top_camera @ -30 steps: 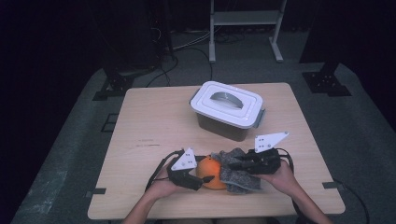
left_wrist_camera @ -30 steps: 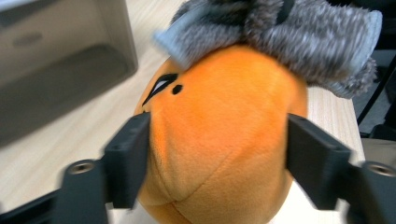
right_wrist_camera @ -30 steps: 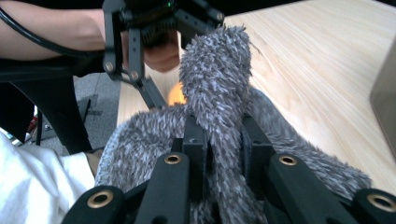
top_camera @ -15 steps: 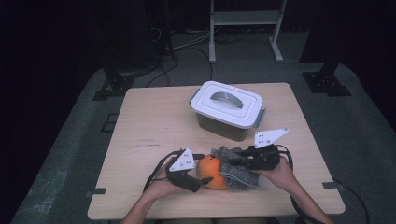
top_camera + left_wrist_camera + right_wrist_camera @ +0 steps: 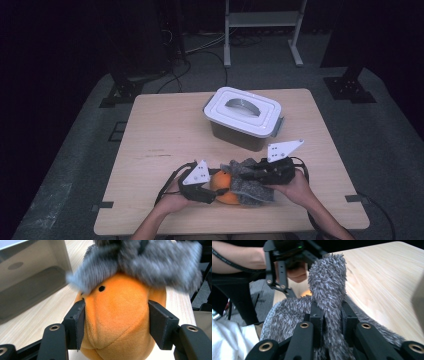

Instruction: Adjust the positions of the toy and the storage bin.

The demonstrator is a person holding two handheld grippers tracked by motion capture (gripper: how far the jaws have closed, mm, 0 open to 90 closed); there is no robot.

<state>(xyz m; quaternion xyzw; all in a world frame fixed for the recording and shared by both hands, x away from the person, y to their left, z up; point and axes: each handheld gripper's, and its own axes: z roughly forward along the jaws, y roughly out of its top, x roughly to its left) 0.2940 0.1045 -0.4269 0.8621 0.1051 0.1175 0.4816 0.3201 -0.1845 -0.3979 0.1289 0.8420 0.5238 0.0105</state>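
An orange plush toy (image 5: 223, 189) lies near the table's front edge. A grey fuzzy cloth (image 5: 252, 186) is draped over its top and right side. My left gripper (image 5: 214, 191) comes in from the left. Its jaws have just been closing, and in the left gripper view the pads (image 5: 77, 325) press on both sides of the orange plush toy (image 5: 117, 307), under the grey cloth (image 5: 150, 267). My right gripper (image 5: 246, 173) comes in from the right and is shut on a raised fold of the grey cloth (image 5: 327, 282), pinched between its jaws (image 5: 329, 315).
A container with a white lid (image 5: 243, 117) stands at the back middle of the wooden table (image 5: 165, 135), a little behind the grippers. In the left gripper view its translucent wall (image 5: 30, 277) is close on the left. Dark floor, cables and stands surround the table.
Both hands have stayed near the front edge. The grey cloth has shifted slightly over the orange toy. The toy has not moved.
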